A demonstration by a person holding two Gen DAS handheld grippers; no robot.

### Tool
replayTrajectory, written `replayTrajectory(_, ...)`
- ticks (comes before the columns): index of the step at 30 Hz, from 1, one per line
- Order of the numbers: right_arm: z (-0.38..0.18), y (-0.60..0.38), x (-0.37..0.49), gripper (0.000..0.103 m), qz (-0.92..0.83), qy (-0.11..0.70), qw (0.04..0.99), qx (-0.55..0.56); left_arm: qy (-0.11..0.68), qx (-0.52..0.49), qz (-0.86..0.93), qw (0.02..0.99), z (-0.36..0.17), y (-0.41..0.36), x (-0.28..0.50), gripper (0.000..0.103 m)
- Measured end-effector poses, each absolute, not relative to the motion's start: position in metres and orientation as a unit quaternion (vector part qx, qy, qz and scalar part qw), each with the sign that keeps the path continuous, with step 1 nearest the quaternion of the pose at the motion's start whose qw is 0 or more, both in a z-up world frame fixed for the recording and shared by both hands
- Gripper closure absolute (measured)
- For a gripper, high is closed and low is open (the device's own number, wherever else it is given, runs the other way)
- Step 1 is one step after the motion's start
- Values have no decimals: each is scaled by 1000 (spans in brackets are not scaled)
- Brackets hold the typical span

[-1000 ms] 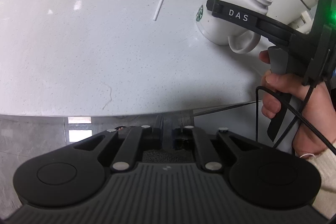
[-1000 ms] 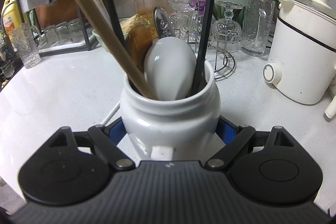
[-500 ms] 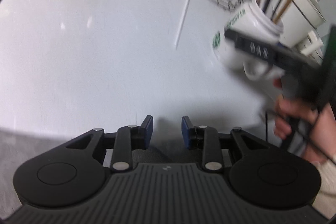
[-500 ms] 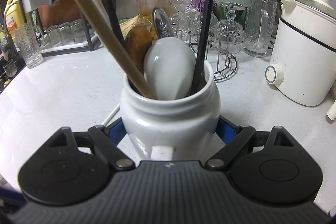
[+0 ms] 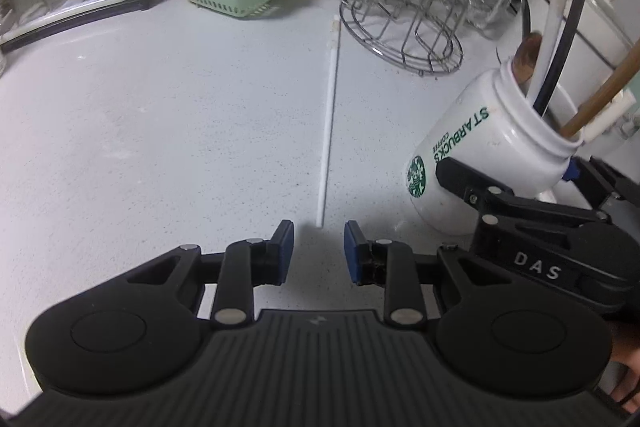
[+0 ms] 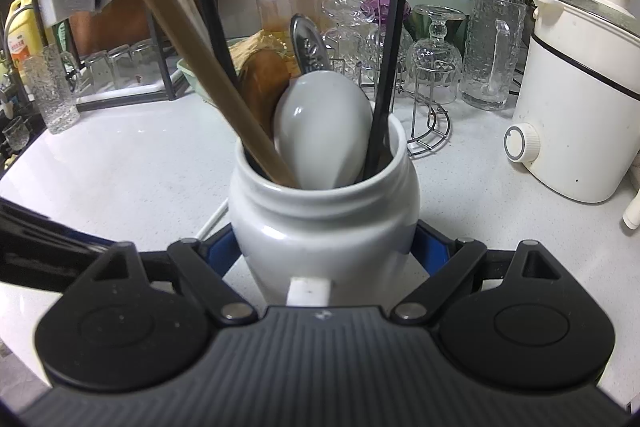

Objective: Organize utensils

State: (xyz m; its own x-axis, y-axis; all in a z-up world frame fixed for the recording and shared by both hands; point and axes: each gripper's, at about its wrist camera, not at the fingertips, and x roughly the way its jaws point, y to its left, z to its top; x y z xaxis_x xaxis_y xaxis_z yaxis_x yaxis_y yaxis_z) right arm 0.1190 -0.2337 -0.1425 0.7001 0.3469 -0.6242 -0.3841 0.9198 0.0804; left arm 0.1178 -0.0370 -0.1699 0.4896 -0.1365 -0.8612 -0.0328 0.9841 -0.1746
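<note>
The right gripper point(image 6: 324, 251) is clamped on the lower body of the mug point(image 6: 324, 223), jaws pressing its two sides; judged purpose: to steady the mug as the receptacle, since it already stands full of utensils. The left gripper point(image 5: 319, 247) has its jaws parted and empty, low over the counter point(image 5: 160, 131). The straw point(image 5: 329, 123) lies flat on the counter, its near end just ahead of the gap between the left jaws. Its long axis runs straight away from those jaws, far end toward the rack point(image 5: 404, 35). The mug stands right of the left jaws, apart from the straw.
</note>
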Motion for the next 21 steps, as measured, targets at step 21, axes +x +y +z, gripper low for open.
replayTrajectory(21, -142, -231, 122, 12, 195, 335, 922, -30, 501, -22, -36, 865, -185, -46, 139, 97)
